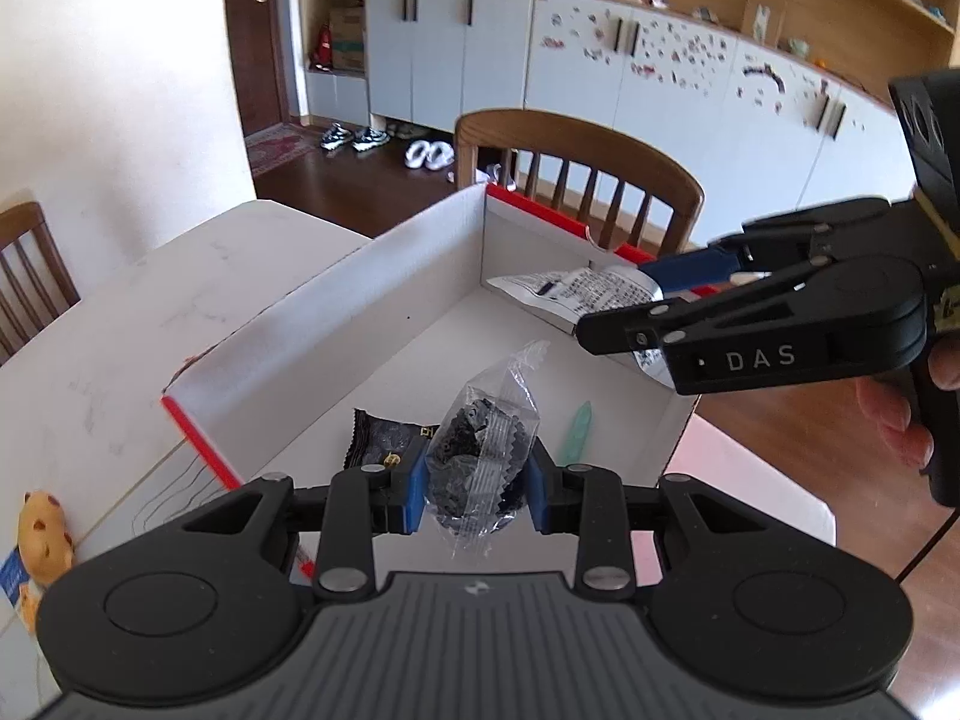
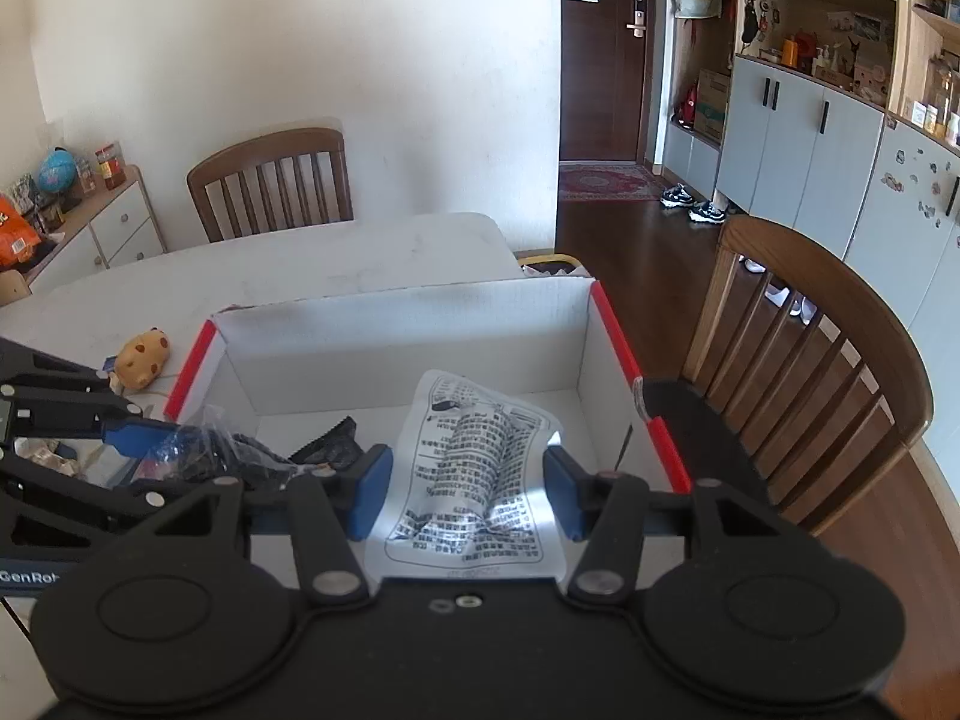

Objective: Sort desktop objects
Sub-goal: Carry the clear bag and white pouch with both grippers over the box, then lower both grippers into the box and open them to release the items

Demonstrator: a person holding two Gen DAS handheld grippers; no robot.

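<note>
White cardboard forms the open box (image 2: 414,348) with red edges on the table (image 2: 336,258). Over it, the left gripper (image 1: 478,483) pinches a clear bag of dark bits (image 1: 480,456) between its blue pads, and the right gripper (image 2: 468,489) pinches a silver printed packet (image 2: 474,474). On the box floor lie a black packet (image 1: 384,435) and a pale green stick (image 1: 579,432). A yellow toy (image 2: 143,356) rests outside, beside the box's left wall.

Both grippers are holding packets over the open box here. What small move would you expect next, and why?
Probably release: the left gripper grips a clear packet and the right gripper a printed white packet, both already above the box floor.
</note>
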